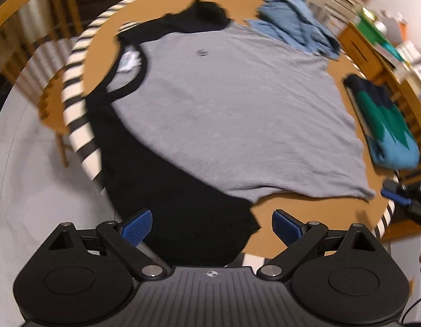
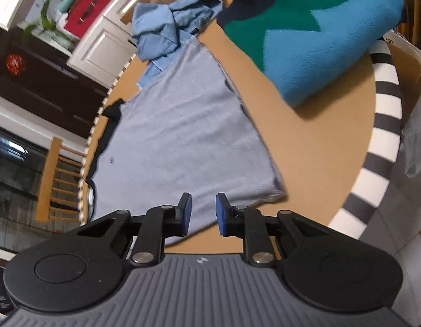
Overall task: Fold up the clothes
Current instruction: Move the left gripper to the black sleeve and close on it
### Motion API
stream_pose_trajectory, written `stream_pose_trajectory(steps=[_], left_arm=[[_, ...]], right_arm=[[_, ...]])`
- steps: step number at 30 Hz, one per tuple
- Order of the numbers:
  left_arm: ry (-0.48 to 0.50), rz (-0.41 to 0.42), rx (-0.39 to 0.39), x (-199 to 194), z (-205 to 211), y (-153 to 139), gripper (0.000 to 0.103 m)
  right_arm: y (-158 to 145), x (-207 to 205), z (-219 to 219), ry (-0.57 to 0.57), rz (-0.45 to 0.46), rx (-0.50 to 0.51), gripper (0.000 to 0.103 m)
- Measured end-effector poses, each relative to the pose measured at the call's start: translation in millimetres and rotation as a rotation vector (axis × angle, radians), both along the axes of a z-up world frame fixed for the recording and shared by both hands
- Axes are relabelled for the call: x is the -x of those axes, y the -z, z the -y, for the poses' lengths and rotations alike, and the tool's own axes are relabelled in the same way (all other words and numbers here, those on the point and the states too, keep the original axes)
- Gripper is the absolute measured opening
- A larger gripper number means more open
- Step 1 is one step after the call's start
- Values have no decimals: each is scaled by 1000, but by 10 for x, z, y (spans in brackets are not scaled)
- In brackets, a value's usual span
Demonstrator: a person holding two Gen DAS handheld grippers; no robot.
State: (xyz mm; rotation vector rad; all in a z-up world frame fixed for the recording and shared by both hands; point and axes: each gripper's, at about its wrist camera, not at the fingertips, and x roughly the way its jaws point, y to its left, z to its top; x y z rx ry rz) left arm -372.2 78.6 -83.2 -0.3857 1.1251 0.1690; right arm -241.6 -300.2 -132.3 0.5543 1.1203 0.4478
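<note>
Left gripper jaws wide, empty, above the grey shirt's black sleeve; right gripper jaws narrowly apart, nothing between, over the hem

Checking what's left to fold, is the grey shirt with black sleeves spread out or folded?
Spread out. The grey shirt lies flat and open across the round table, collar, one black sleeve and hem all showing.

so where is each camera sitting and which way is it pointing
Left wrist: on the left gripper, jaws wide open, looking down across the grey and black t-shirt; the right gripper shows at the edge.
Right wrist: on the right gripper, jaws narrow with nothing between, over the t-shirt's hem.
Both show: t-shirt, folded teal sweater, crumpled blue garment, round table.
</note>
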Motion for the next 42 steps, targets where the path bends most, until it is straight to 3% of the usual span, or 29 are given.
stream_pose_trajectory(steps=[6,8,11,14,18,21,24,32,37,42], left_arm=[[-89,-22,-4,263,-85,119,96],[-104,-11,2,334,-94,159,96],[-98,24,-8,427,-108,213,96],[-67,95,22,529,-139,270,96],[-52,222,144,658,-251,360,87],[-51,200,163,675,-290,477,79],[-24,193,164,696,-294,561,78],[-17,219,239,749,-433,828,79],[-45,186,231,736,-509,987,85],[-2,196,224,631,-462,989,79]], right_arm=[[213,-33,157,25,-110,-9,33],[238,-33,142,8,-114,-23,41],[183,-23,82,-35,-79,-32,37],[131,-33,22,-44,-56,-6,44],[147,-43,25,-33,-89,-44,46],[141,-40,15,-36,-89,-39,49],[126,-28,-4,-46,-89,-38,52],[91,-15,-37,-68,-88,-29,54],[58,-31,-55,-82,-82,-29,55],[45,-52,-87,-97,-80,-33,58]])
